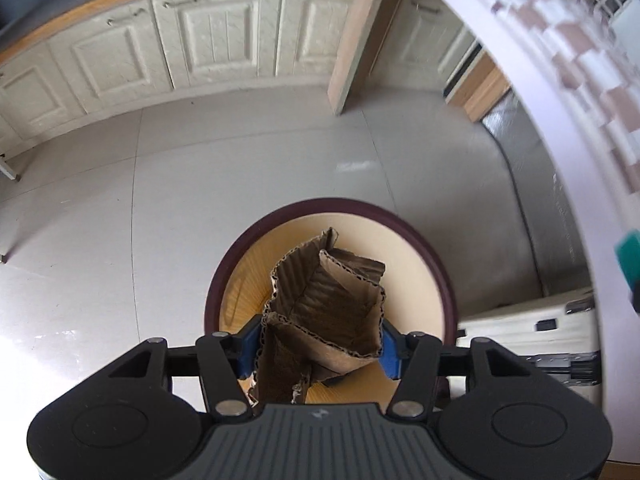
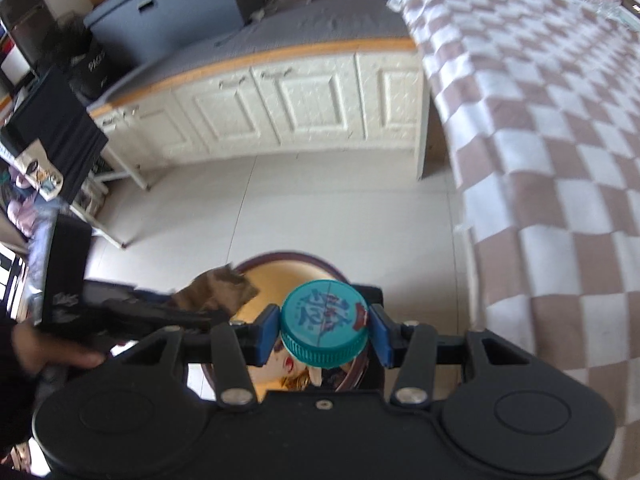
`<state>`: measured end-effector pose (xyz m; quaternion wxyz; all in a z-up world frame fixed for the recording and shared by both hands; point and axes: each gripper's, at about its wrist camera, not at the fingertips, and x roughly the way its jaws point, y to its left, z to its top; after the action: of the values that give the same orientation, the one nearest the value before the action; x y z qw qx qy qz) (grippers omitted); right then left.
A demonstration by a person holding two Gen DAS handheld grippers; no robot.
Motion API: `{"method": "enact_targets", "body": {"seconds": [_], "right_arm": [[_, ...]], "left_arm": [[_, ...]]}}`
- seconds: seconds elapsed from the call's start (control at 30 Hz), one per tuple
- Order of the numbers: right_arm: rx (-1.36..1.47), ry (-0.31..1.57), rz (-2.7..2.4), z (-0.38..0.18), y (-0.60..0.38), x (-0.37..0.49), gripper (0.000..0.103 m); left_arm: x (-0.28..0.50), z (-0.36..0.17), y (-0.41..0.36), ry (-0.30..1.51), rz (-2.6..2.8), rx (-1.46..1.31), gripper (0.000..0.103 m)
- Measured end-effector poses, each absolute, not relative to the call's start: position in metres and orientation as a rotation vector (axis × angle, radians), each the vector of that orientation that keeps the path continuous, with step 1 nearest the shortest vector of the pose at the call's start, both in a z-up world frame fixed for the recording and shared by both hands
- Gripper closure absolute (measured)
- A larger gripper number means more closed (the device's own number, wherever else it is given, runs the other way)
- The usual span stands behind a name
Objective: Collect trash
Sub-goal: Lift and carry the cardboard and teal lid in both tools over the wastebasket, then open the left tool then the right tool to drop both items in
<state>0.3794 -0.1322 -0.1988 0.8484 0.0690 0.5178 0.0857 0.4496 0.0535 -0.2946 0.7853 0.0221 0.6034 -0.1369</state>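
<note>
1. My left gripper (image 1: 320, 344) clamps crumpled cardboard (image 1: 326, 312) between its blue pads, directly above the bin (image 1: 436, 276).
2. My right gripper (image 2: 323, 330) holds a teal-capped container (image 2: 324, 322); the body below the cap is hidden, apparently a bottle.
3. Risk: the cardboard is wide and springy; released off-centre, it may catch the rim and tip out.
4. Both tools crowd one opening; collision could knock the container loose.
</note>
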Motion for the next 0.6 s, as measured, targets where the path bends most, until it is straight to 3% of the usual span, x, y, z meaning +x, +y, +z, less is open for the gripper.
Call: {"method": "enact_targets", "body": {"seconds": [0.43, 0.5, 0.6], "right_arm": [[0.192, 1.198, 0.193, -0.248, -0.12, 0.394, 0.054], [0.212, 1.204, 0.192, -0.257, -0.118, 0.399, 0.054], [0.224, 1.215, 0.189, -0.271, -0.117, 0.406, 0.054]], "left_arm": [[0.479, -0.372, 0.053, 1.393, -0.259, 0.04, 0.039], [0.482, -0.377, 0.057, 1.382, -0.253, 0.037, 0.026], [0.48, -0.384, 0.063, 1.382, -0.224, 0.021, 0.022]]}}
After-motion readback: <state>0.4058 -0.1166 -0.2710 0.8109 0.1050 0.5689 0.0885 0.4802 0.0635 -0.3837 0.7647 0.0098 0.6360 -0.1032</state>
